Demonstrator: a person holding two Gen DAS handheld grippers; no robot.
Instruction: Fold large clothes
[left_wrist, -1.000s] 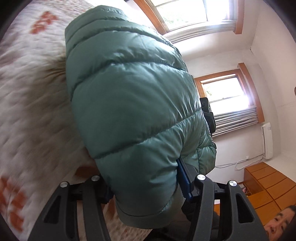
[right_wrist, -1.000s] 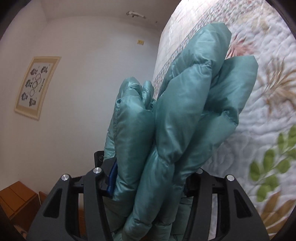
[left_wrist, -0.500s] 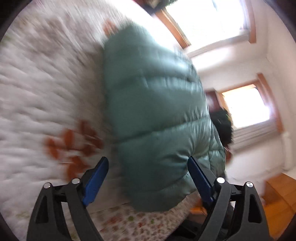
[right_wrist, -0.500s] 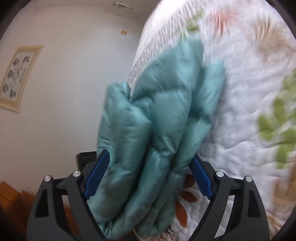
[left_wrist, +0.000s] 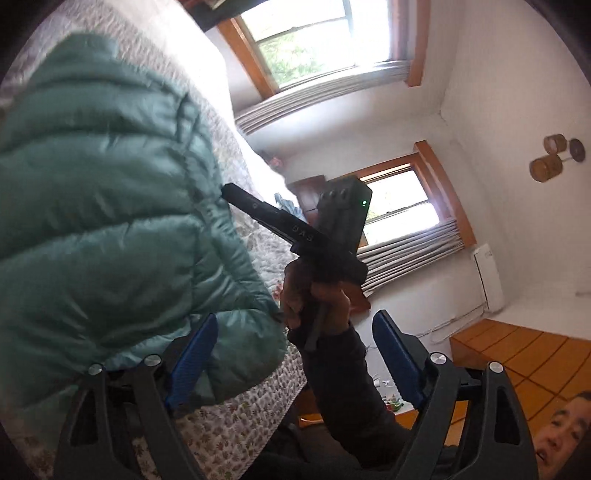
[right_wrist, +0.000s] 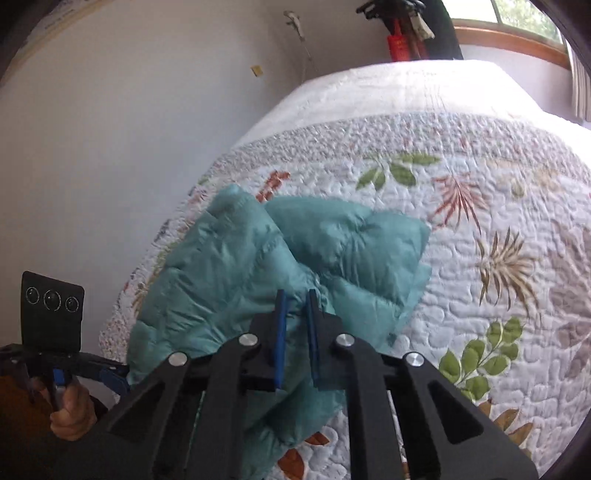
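A teal puffer jacket (right_wrist: 240, 273) lies bunched and folded on the floral quilt (right_wrist: 480, 184) near the bed's edge. My right gripper (right_wrist: 296, 299) sits low over it, its blue pads drawn close together with a pucker of jacket fabric pinched between them. In the left wrist view the jacket (left_wrist: 110, 203) fills the left side. My left gripper (left_wrist: 295, 319) stands open just off the jacket's hem, holding nothing. The right gripper (left_wrist: 258, 210), held in a hand (left_wrist: 317, 299), reaches into the jacket's side there. The left gripper (right_wrist: 107, 374) shows at the lower left in the right wrist view.
The quilt (left_wrist: 229, 435) drops over the bed's edge below the jacket. Two windows (left_wrist: 314, 37) with wooden frames face the bed. A wooden floor (left_wrist: 524, 354) and a white wall unit (left_wrist: 487, 273) lie to the right. A plain wall (right_wrist: 110, 147) runs along the bed's far side.
The jacket went from held up in both grippers to lying on the quilt. The left gripper opened and drew back. The right gripper opened, then closed again on a fold.
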